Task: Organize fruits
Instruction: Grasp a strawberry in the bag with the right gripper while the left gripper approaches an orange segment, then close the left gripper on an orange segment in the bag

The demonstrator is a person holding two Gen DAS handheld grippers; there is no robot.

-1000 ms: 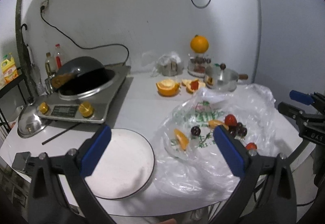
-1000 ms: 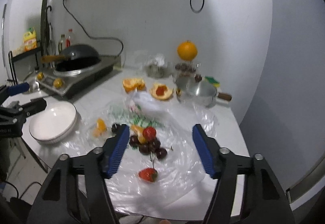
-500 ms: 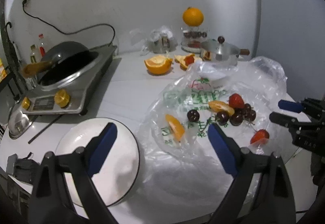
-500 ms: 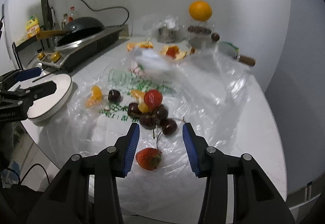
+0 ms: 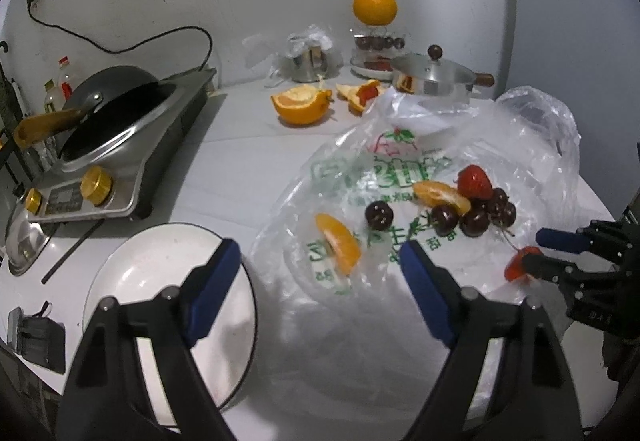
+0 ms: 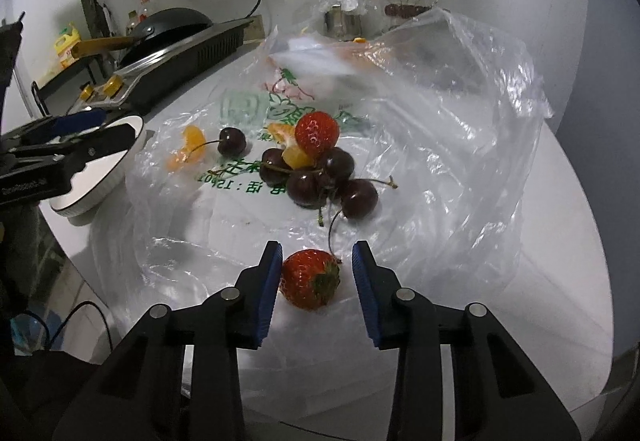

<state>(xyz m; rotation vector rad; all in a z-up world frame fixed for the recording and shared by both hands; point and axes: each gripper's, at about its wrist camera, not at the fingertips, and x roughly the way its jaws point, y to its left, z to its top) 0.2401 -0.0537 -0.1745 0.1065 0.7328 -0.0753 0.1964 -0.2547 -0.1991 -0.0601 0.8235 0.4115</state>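
Note:
A clear plastic bag (image 6: 440, 129) lies flat on the white table and carries loose fruit. A near strawberry (image 6: 310, 278) lies between the blue pads of my right gripper (image 6: 316, 277), whose jaws stand open around it, not clamped. Behind it sit several dark cherries (image 6: 320, 177), a second strawberry (image 6: 317, 134) and orange segments (image 6: 186, 153). My left gripper (image 5: 320, 277) is open and empty, above the edge of a white plate (image 5: 160, 293), with an orange segment (image 5: 338, 243) between its tips. The right gripper also shows in the left wrist view (image 5: 536, 255).
An induction cooker with a black wok (image 5: 108, 121) stands at the left. Cut orange halves (image 5: 300, 107), a steel pot (image 5: 432, 79), and a whole orange (image 5: 375, 6) on a stand sit at the back. A steel lid (image 5: 22, 237) and a small black device (image 5: 36, 337) lie at the front left.
Both grippers moved forward and down toward the table. The right jaws narrowed and now straddle the near strawberry. The left gripper came closer to the plate and the bag.

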